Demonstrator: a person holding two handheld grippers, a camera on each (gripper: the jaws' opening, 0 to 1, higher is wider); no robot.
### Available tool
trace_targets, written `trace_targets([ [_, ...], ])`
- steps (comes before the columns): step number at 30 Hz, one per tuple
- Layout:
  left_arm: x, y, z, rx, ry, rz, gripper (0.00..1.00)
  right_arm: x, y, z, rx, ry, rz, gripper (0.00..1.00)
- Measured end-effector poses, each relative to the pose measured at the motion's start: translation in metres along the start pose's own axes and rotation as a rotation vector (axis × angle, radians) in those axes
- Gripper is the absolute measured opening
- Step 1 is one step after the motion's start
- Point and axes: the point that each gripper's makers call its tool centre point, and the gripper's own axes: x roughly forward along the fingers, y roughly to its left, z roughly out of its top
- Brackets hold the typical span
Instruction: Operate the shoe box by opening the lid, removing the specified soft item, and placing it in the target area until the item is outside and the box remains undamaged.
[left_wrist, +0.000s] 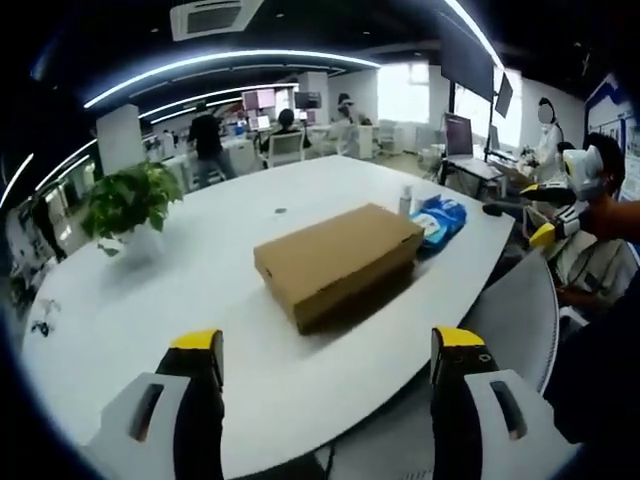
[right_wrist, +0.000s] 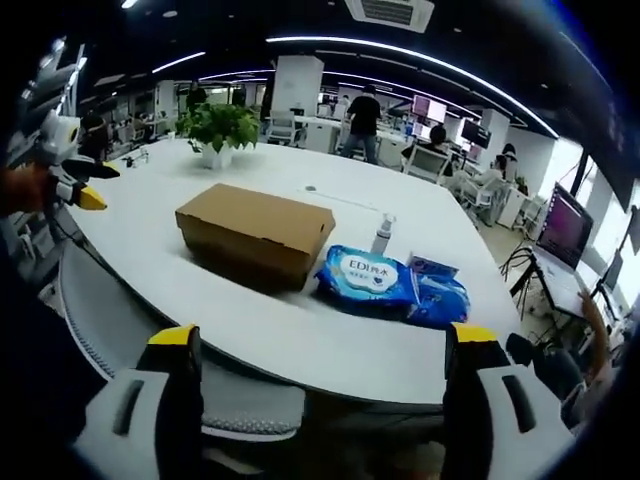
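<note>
A closed brown cardboard shoe box lies on the white table, its lid down. My left gripper is open and hangs short of the table's near edge, well back from the box. My right gripper is also open, off the table edge and apart from the box. In the left gripper view the right gripper shows at the far right with its yellow tips spread. The left gripper appears at the left edge of the right gripper view, held by a hand.
Blue wipe packs and a small bottle lie beside the box. A potted plant stands on the table. A grey mesh chair sits at the table edge. People work at desks behind.
</note>
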Motion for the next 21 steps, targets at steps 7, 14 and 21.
trace_targets([
  [7,0.002,-0.023,0.012,0.017,-0.001,0.019,0.87,-0.015,-0.03,-0.01,0.01,-0.007,-0.007,0.96],
  [14,0.001,-0.034,0.018,0.026,-0.005,0.031,0.87,-0.017,-0.037,-0.014,0.027,-0.02,0.003,0.96],
  [21,0.001,-0.034,0.014,0.013,0.013,0.038,0.87,-0.015,-0.038,-0.011,0.037,-0.035,0.006,0.96],
])
